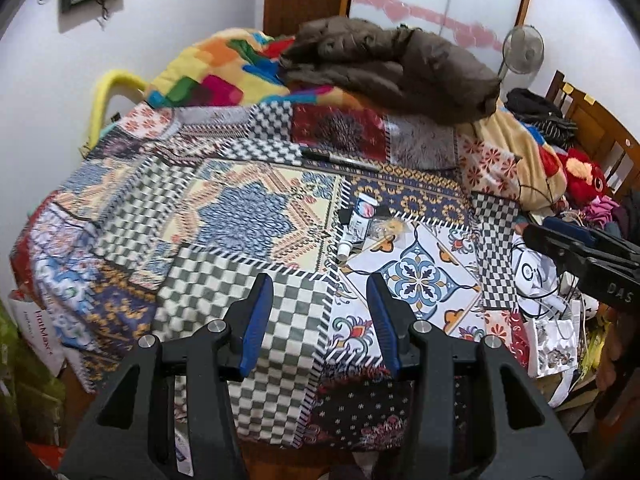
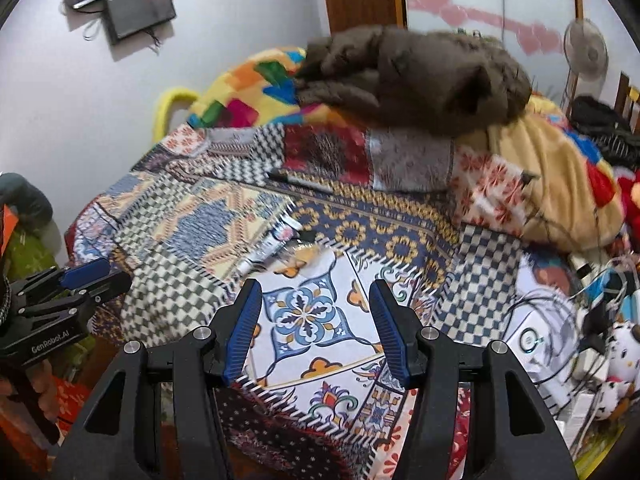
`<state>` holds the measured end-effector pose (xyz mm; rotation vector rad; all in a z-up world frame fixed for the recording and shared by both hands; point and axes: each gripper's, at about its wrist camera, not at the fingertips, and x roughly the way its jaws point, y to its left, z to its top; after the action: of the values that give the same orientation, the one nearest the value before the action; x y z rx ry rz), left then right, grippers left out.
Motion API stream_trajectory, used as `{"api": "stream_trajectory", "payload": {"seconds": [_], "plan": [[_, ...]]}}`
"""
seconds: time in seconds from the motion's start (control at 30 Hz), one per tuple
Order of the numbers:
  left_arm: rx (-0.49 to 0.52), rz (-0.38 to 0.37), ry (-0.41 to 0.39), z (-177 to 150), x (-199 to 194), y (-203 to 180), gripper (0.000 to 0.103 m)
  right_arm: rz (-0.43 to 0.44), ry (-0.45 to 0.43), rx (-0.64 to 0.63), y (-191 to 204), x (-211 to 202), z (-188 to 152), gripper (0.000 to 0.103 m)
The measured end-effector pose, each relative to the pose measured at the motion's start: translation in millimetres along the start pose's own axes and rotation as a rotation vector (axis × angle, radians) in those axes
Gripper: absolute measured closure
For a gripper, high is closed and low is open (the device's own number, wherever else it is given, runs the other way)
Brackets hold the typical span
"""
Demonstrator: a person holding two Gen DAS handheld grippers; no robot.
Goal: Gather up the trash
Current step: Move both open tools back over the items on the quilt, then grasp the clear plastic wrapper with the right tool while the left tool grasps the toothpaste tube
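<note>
Both the left gripper (image 1: 320, 280) and right gripper (image 2: 316, 286) hover with ribbed blue pads spread wide, holding nothing. The trash, a squeezed tube (image 1: 358, 222) beside a crinkled clear wrapper (image 1: 386, 229), lies mid-bed on the patchwork quilt (image 1: 248, 208); the right view blurs them.

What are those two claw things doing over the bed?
A person holds them to collect trash. The left gripper and right gripper both hover open and empty over the patchwork patterned bedspread. Ahead lie a squeezed white tube and a crinkly clear plastic wrapper, not yet picked up.
</note>
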<state>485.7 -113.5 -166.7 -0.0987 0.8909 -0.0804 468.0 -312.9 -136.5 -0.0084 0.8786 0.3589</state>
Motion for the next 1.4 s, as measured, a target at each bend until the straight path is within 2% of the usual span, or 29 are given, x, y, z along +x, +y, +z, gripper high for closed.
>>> {"api": "stream_trajectory", "payload": {"seconds": [0.23, 0.53, 0.8, 0.9, 1.03, 1.1, 1.17, 1.33, 1.4], "plan": [[0.028, -0.014, 0.053, 0.2, 54.3, -2.3, 0.055, 0.090, 0.108, 0.100, -15.5, 70.9, 3.7, 0.051], [0.039, -0.041, 0.088, 1.2, 97.3, -1.1, 0.055, 0.216, 0.176, 0.243, -29.8, 140.6, 16.5, 0.051], [0.056, -0.059, 0.096, 2.9, 118.8, -5.2, 0.056, 0.207, 0.169, 0.243, -24.3, 168.7, 24.2, 0.053], [0.060, -0.065, 0.098, 5.1, 125.1, -6.9, 0.055, 0.206, 0.170, 0.212, -19.8, 172.6, 23.4, 0.070], [0.078, -0.077, 0.102, 7.4, 134.6, -11.4, 0.055, 0.181, 0.149, 0.140, -11.7, 171.5, 18.5, 0.082], [0.089, -0.084, 0.109, 8.2, 140.5, -14.1, 0.056, 0.185, 0.143, 0.128, -11.7, 169.4, 17.0, 0.083], [0.099, -0.081, 0.121, 9.4, 148.6, -16.3, 0.055, 0.187, 0.141, 0.120, -12.1, 166.7, 15.9, 0.093], [0.117, -0.097, 0.129, 13.3, 164.7, -22.3, 0.056, 0.161, 0.126, 0.096, -16.5, 155.4, 13.1, 0.094], [0.135, -0.080, 0.111, 14.6, 167.9, -25.7, 0.056, 0.137, 0.117, 0.081, -17.9, 150.0, 11.8, 0.094]]}}
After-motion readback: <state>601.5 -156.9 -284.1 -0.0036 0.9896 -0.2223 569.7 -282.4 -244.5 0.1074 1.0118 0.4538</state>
